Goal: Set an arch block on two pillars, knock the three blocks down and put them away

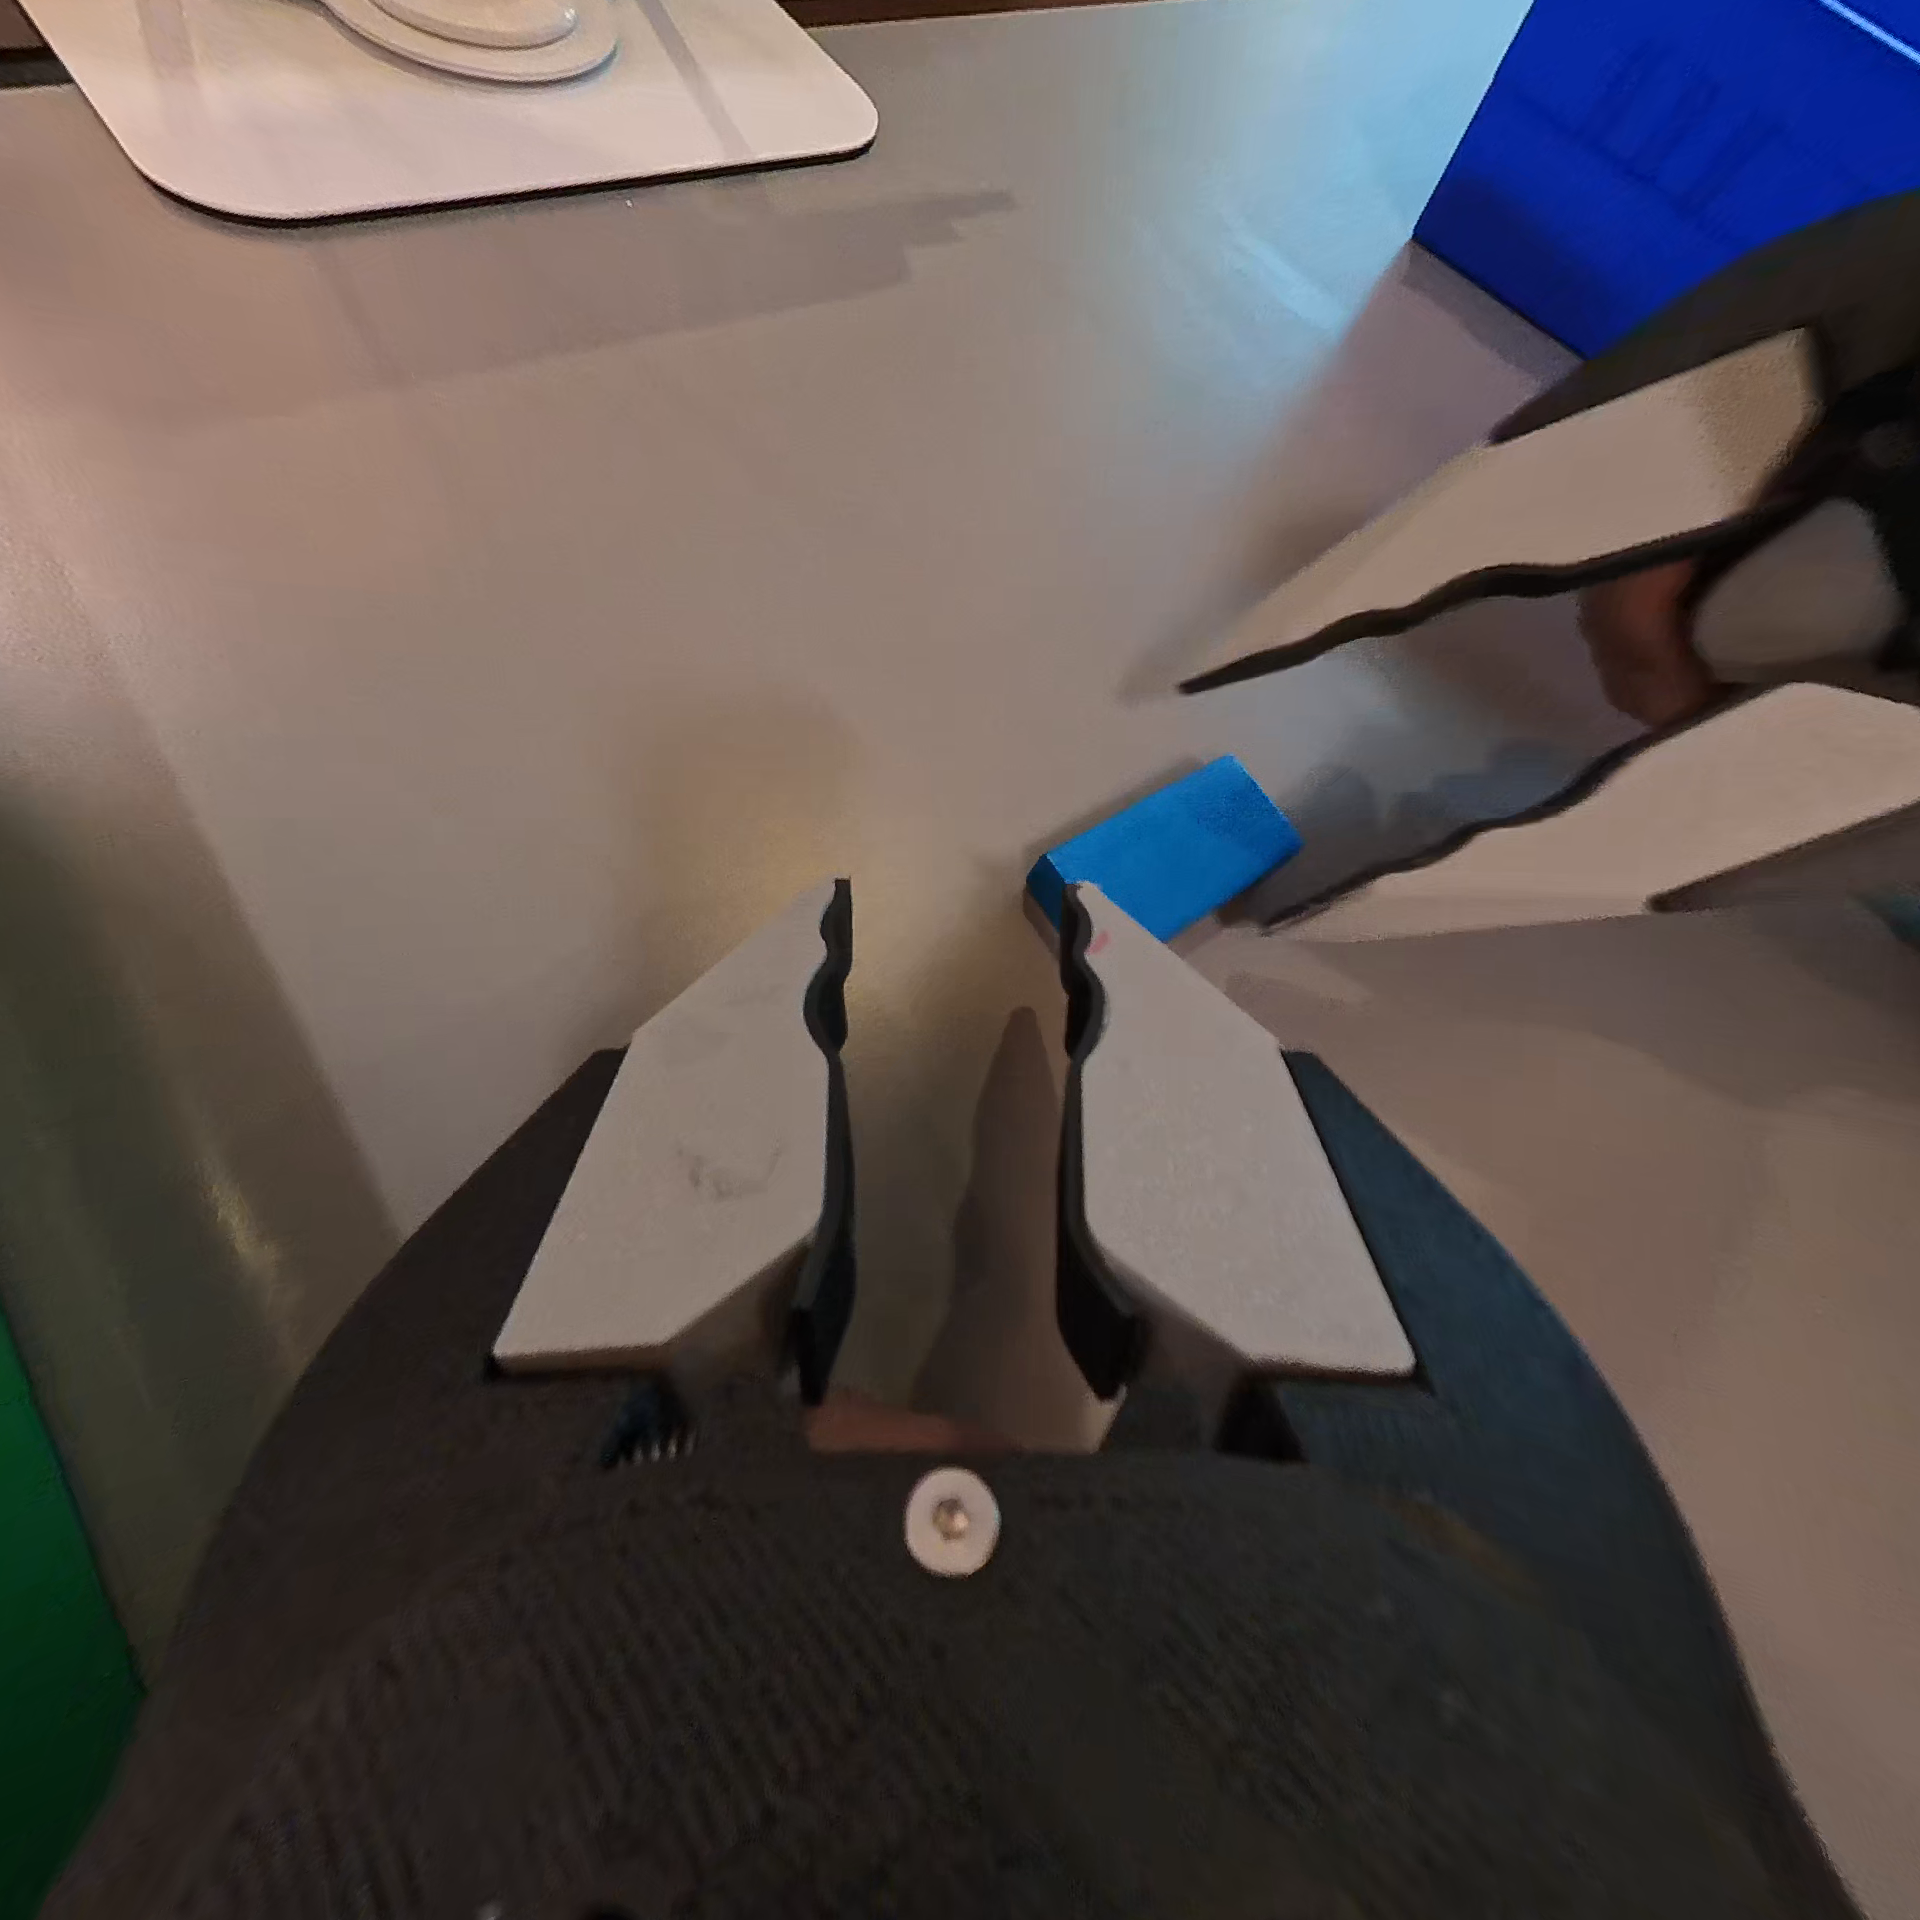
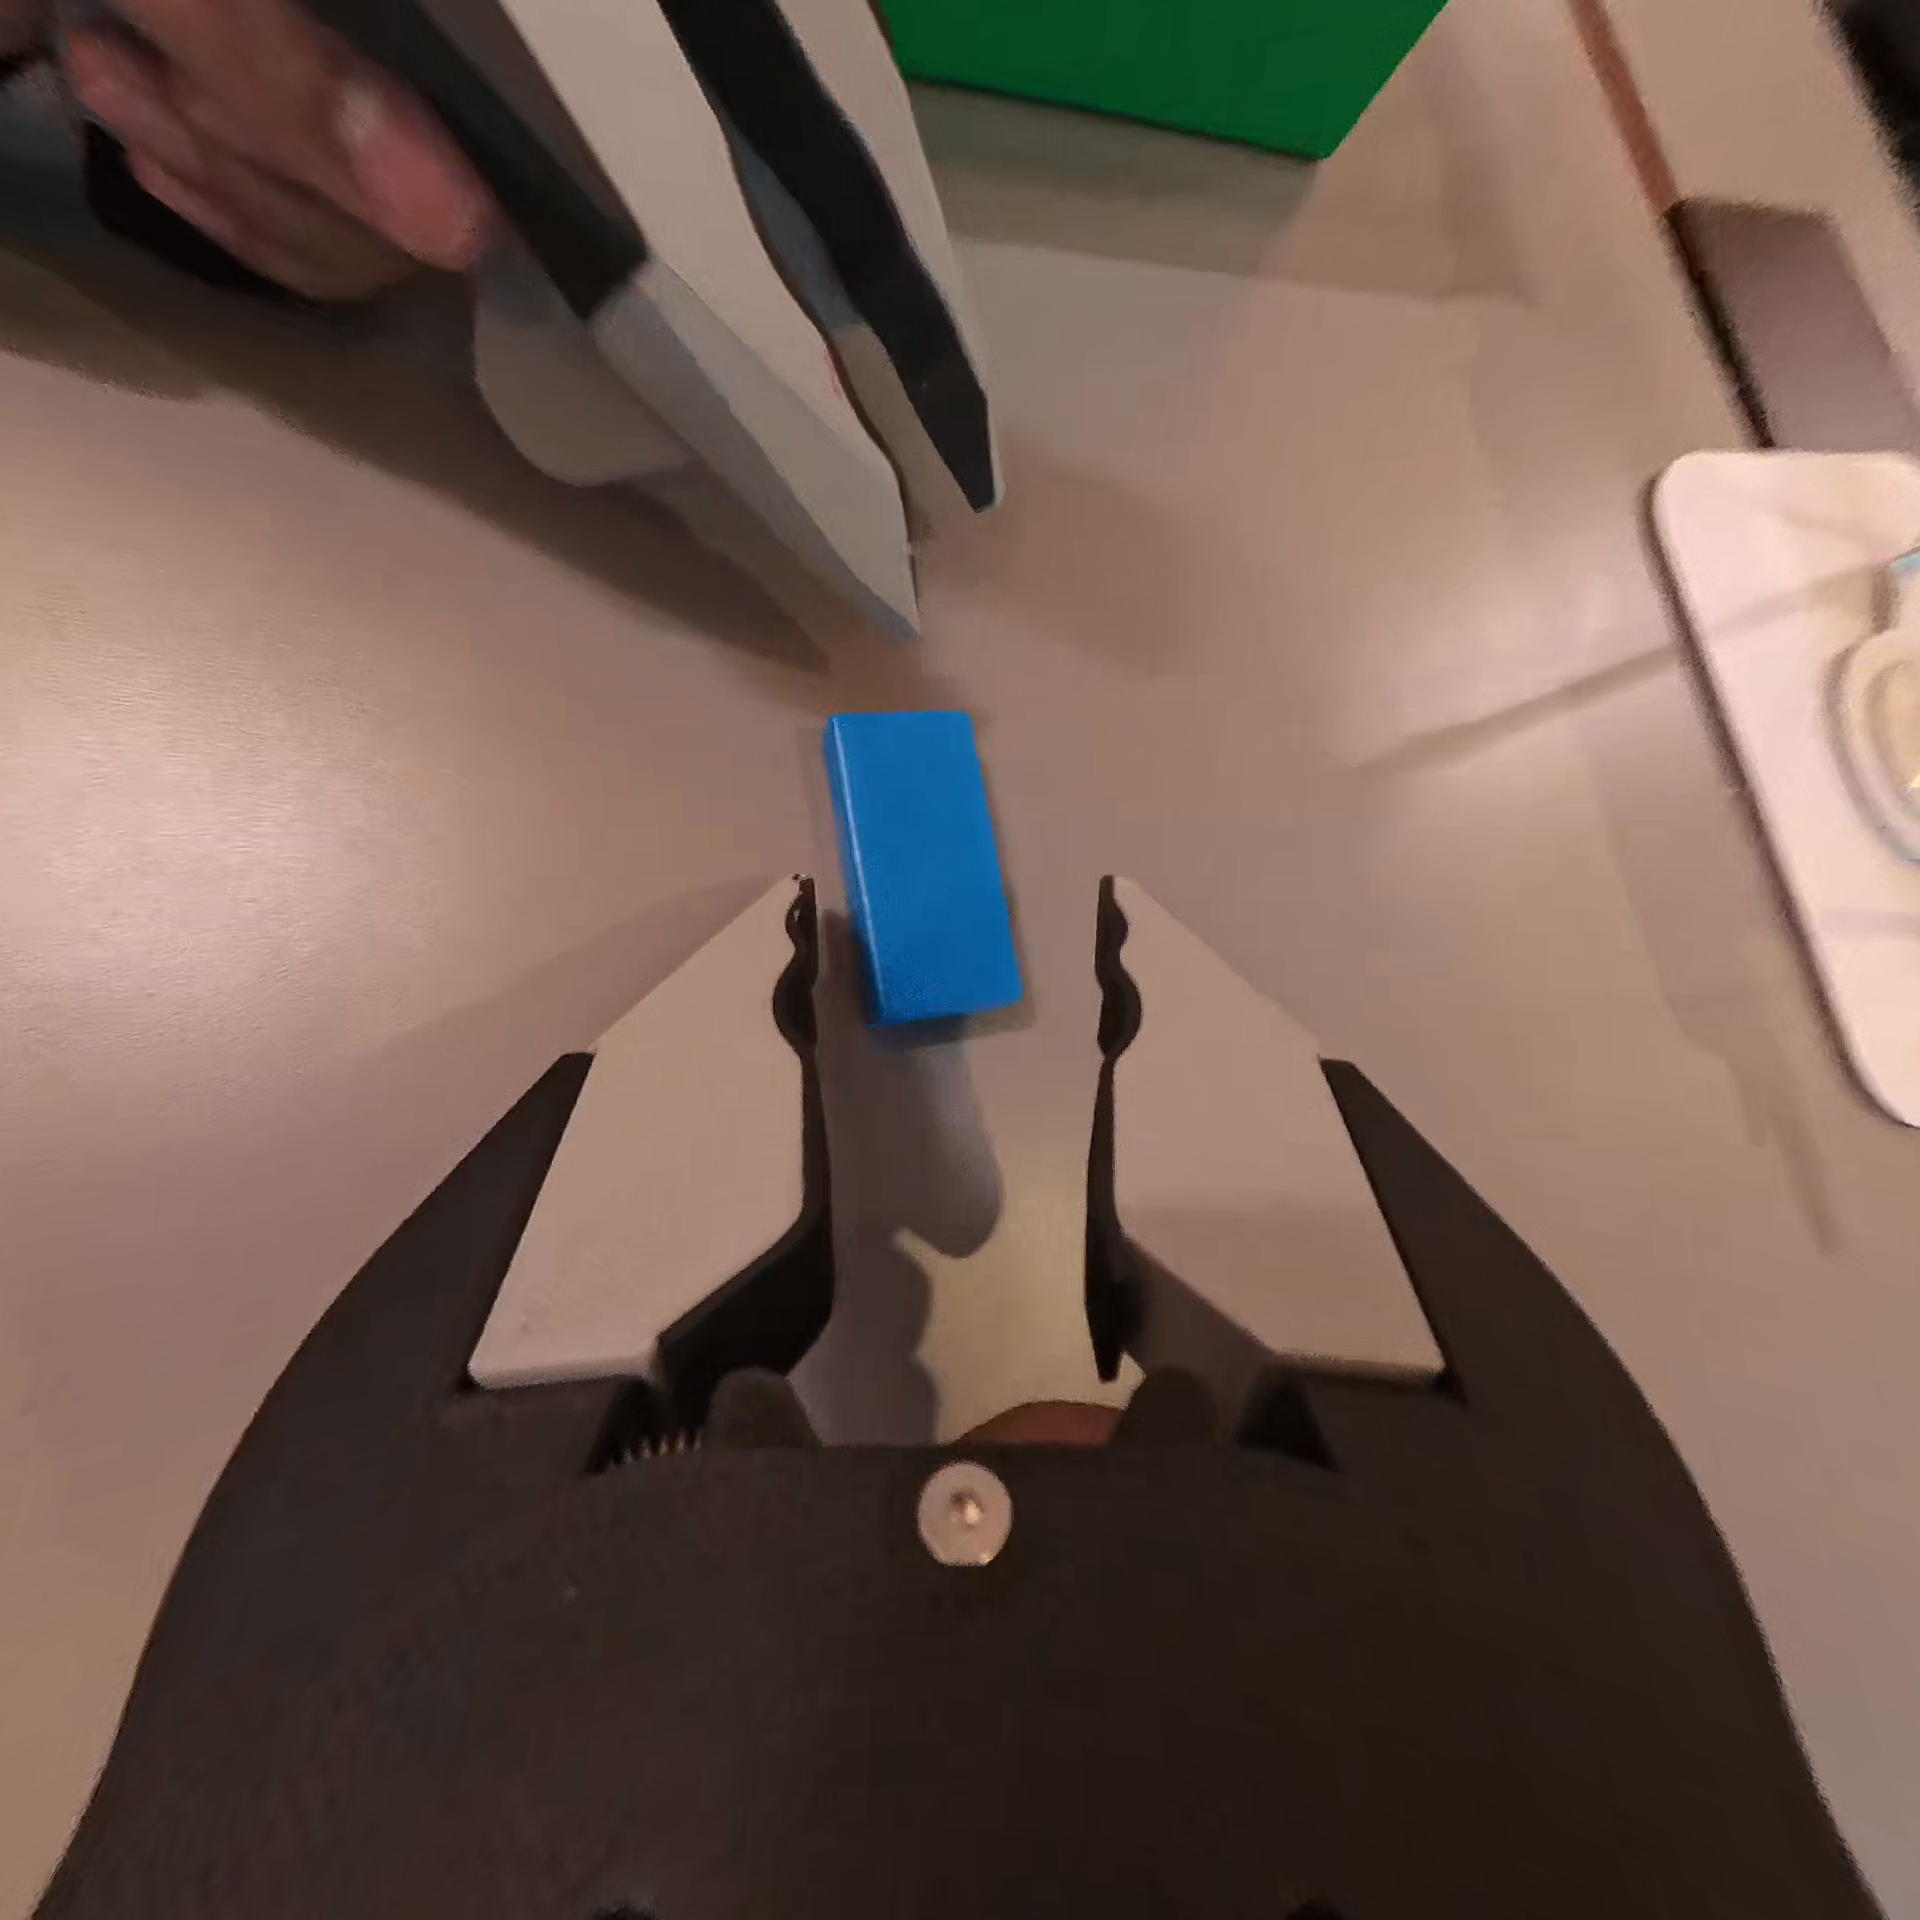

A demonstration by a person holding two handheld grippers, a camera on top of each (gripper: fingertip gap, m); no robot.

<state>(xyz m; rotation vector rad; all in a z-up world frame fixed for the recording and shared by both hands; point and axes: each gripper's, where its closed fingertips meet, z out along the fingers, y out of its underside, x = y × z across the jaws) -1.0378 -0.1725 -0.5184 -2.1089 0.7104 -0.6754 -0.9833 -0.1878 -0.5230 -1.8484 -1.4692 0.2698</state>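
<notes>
Blue block (image 2: 920, 868): lies flat, long axis along your right gripper (image 2: 951, 883), between its spread, non-touching fingers.
Left gripper (image 1: 956, 894): parted, empty, beside the block's end.

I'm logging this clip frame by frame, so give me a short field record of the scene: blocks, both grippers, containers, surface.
block: one blue rectangular block lying flat on the table
right gripper: open, straddling the block's near end, gaps on both sides
left gripper: open, nothing between its fingers, block just beyond its right fingertip
other blocks: none visible
containers: blue box and green box at the table edges
also present: white tray with a clear item on it
</notes>
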